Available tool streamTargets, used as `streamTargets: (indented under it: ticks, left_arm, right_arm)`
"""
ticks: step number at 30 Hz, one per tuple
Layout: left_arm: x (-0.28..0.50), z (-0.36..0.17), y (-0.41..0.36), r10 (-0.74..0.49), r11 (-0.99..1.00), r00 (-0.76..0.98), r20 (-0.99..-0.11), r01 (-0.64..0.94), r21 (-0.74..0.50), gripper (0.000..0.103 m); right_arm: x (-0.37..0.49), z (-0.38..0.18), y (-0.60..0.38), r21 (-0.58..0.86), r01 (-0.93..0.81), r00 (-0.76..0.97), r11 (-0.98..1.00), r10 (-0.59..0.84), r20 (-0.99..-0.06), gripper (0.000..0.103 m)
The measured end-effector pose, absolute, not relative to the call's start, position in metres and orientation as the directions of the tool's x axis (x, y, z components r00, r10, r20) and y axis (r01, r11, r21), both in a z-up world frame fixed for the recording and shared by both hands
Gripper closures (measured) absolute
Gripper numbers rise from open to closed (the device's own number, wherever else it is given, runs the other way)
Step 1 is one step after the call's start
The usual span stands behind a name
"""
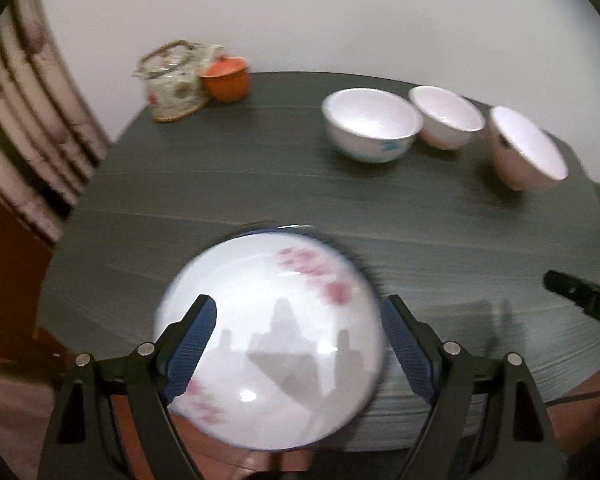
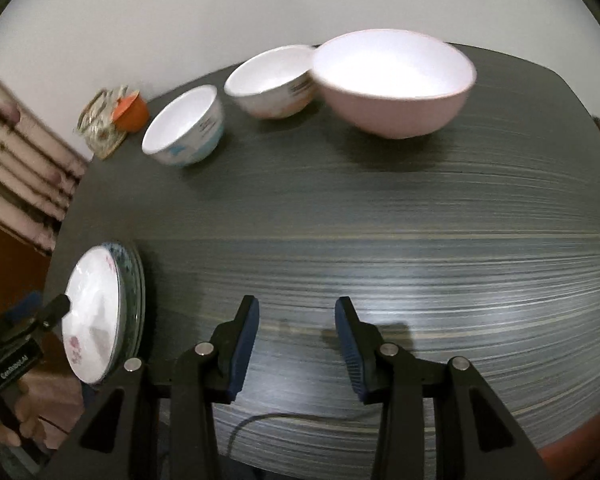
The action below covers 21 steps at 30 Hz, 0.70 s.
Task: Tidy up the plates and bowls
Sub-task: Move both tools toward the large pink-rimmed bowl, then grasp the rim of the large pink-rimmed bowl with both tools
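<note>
A white plate with pink flowers (image 1: 268, 344) lies on top of a blue-rimmed plate at the table's near left edge; the stack also shows in the right wrist view (image 2: 94, 316). My left gripper (image 1: 296, 332) is open, its fingers on either side of the top plate, just above it. Three bowls stand in a row at the back: a white one with blue print (image 1: 370, 124) (image 2: 184, 128), a white one (image 1: 446, 116) (image 2: 272, 80) and a pink one (image 1: 526, 148) (image 2: 394, 80). My right gripper (image 2: 296, 340) is open and empty over the table's front.
A flowered glass teapot (image 1: 172, 80) and an orange lidded cup (image 1: 226, 76) stand at the table's far left corner. A curtain (image 1: 20, 120) hangs to the left. The dark wood-grain table (image 2: 380, 240) has its front edge just under both grippers.
</note>
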<state>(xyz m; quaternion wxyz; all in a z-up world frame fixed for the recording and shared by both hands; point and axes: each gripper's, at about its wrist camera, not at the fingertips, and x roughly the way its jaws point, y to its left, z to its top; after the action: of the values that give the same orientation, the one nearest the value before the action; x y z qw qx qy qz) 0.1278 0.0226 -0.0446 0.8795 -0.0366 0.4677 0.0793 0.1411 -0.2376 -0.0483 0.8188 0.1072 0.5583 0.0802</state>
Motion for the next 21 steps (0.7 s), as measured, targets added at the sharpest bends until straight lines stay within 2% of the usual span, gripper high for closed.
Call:
streamTargets:
  ticks: [6,9,21]
  left_arm:
    - [0.172,-0.027,-0.022,0.003,0.990,0.541,-0.841,-0.120,-0.074,0.021]
    - [0.194,-0.016,-0.046,-0.024,0.992,0.540,-0.841,-0.093,-0.088,0.013]
    - [0.290,-0.015,-0.103,-0.142,0.973,0.457,-0.878,-0.098,-0.209,0.013]
  right_arm:
    - [0.156,-0.034,-0.282,0.216,0.059,0.408,0.975,0.174,-0.896,0.063]
    - [0.171,-0.026,-0.301,0.223,0.072,0.428,0.972,0.172,-0.887,0.063]
    - [0.248,-0.016,-0.363,0.283,0.158,0.442,0.946,0.189,-0.877,0.063]
